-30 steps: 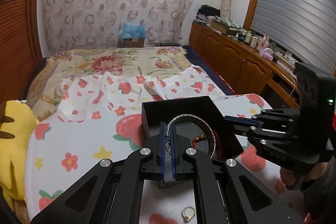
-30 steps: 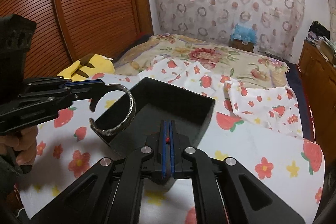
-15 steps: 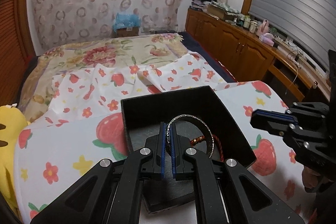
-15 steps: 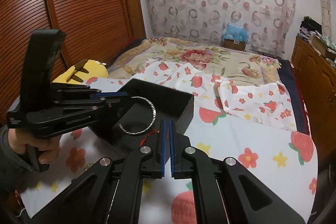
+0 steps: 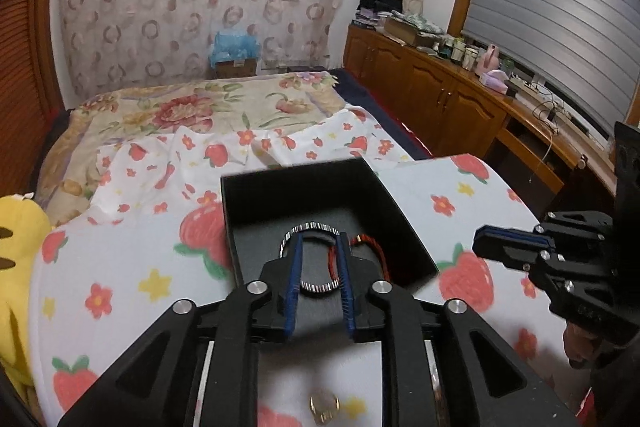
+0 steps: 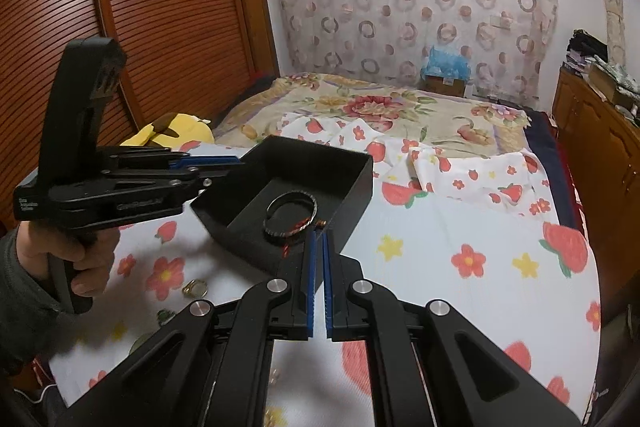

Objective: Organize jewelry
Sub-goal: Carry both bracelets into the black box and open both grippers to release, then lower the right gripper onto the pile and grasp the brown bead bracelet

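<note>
**Bangle let go into the box**

The bed [image 5: 160, 115] fills the middle of both views, a strawberry-print cloth [image 5: 120, 267] over its near part. On the cloth, centre frame, sits the open black box [image 5: 256, 211].

A second ago the left gripper [image 5: 318, 259] was clamped on the silver bangle [image 5: 310, 227] and carried it above the box; now its jaws are opening, the blue pads stand clear on either side, and the bangle lies flat on the box floor, free of them. That item looks stowed, so the next piece can probably be fetched.

The right gripper [image 6: 319, 247], at lower centre of its own view, has its jaws together on nothing.

The bangle is a thin open cuff with a ridged, dark-and-bright rim. Beside it in the box, overlapping its right side, lies a red cord bracelet [image 5: 378, 251]. A gold ring [image 6: 195, 287] waits on the cloth at lower left of the right view, outside the box.
</note>
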A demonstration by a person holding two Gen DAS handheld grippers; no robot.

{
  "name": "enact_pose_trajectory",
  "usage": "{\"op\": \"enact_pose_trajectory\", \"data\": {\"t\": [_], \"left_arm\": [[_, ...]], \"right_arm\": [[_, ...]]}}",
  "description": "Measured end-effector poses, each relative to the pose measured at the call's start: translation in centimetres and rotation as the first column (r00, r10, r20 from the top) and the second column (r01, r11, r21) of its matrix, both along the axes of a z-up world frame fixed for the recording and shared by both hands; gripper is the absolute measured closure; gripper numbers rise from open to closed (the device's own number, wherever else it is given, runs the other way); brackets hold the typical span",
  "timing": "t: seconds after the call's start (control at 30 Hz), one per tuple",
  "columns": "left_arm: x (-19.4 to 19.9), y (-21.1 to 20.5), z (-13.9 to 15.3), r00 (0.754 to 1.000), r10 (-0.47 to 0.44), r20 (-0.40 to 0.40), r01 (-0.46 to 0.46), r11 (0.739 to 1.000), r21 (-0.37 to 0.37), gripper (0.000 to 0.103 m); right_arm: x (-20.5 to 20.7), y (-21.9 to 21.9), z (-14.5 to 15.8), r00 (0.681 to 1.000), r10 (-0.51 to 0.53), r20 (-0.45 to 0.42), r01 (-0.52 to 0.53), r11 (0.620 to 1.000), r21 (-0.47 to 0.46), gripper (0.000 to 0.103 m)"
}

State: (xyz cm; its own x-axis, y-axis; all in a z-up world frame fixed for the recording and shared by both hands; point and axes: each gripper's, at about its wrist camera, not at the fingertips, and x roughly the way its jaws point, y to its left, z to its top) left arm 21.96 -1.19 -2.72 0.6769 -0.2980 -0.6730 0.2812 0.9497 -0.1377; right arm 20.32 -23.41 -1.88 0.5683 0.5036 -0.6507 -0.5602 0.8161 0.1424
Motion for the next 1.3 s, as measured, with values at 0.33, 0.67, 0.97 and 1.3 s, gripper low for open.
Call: {"op": "enact_pose_trajectory", "data": {"t": [0.33, 0.67, 0.97, 1.3], "left_arm": [[-6.8, 0.7, -0.5, 1.000, 0.010, 0.019, -0.010, 1.000, 0.023, 0.074], [-12.5, 1.2, -1.0, 0.998, 0.030, 0.048, -0.032, 0.999, 0.043, 0.062], [-15.9, 2.6, -2.0, 0.997, 0.066, 0.041, -0.068, 0.997, 0.047, 0.058], [-17.8, 4.7, -3.1, 0.995, 0.104, 0.007, -0.104, 0.993, 0.050, 0.058]], "right_arm": [[-4.7, 0.7, -0.8, 1.000, 0.019, -0.010, -0.019, 1.000, -0.007, 0.089], [-8.0, 1.6, -1.5, 0.999, 0.038, -0.014, -0.038, 0.999, 0.006, 0.089], [-8.9, 3.1, -2.5, 0.997, 0.059, -0.052, -0.060, 0.998, -0.012, 0.079], [-7.9, 5.0, -4.6, 0.991, 0.048, -0.126, -0.057, 0.996, -0.066, 0.076]]}}
